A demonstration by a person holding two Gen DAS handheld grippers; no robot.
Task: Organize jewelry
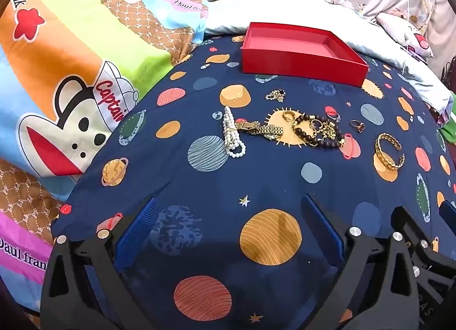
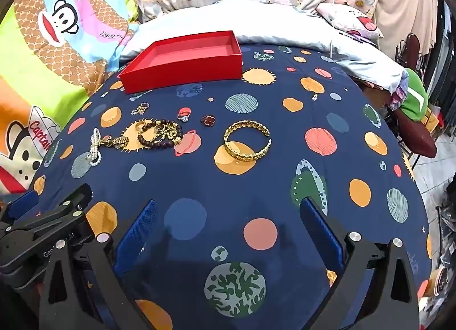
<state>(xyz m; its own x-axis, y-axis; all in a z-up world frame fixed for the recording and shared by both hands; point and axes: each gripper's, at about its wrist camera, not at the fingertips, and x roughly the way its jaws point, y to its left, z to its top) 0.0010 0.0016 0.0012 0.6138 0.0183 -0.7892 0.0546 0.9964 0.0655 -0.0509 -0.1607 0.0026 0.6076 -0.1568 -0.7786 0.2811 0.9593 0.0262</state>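
Showing both grippers spread wide and empty, only the right view catches the green cloth (image 2: pixel 413 102).

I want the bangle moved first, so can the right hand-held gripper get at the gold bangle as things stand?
Probably yes. The right hand-held gripper is open, and only bare bedspread lies between it and the gold bangle, which sits apart from the other jewelry.

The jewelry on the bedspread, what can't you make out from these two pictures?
- Tangled pile, both views: chains, rings and beads overlap; piece count unclear.
- Gold watch, left wrist view: face too small to read.
- Red box, right wrist view: near wall hides part of its floor.
- Small pendant: too tiny to identify.
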